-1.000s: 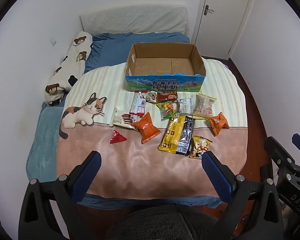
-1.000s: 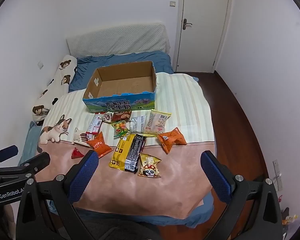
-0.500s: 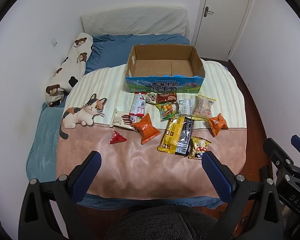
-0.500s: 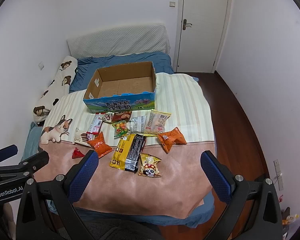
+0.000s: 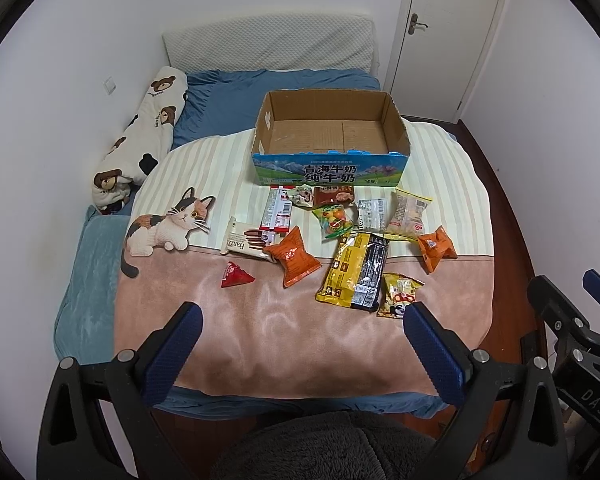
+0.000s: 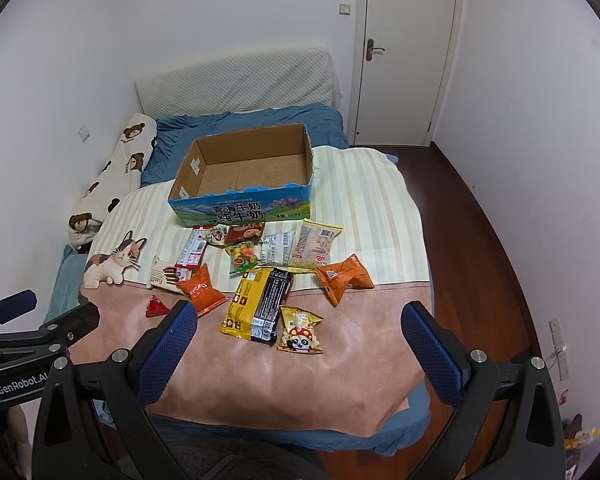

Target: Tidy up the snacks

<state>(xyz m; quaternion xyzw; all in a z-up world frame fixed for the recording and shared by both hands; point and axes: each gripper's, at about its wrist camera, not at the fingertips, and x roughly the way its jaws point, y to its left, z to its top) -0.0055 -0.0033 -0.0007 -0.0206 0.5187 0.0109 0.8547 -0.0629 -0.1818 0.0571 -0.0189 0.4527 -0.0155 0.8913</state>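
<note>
A: What had changed in the last second?

B: Almost nothing. The left gripper [image 5: 300, 344] and right gripper [image 6: 298, 340] stayed spread wide and empty at the blanket's [image 5: 268, 332] near edge.

A: And the snacks?

B: All loose mid-blanket, the yellow-black packet [image 5: 354, 270] among them; the cardboard box [image 5: 328, 136] behind held none. Sorting hadn't begun.
</note>
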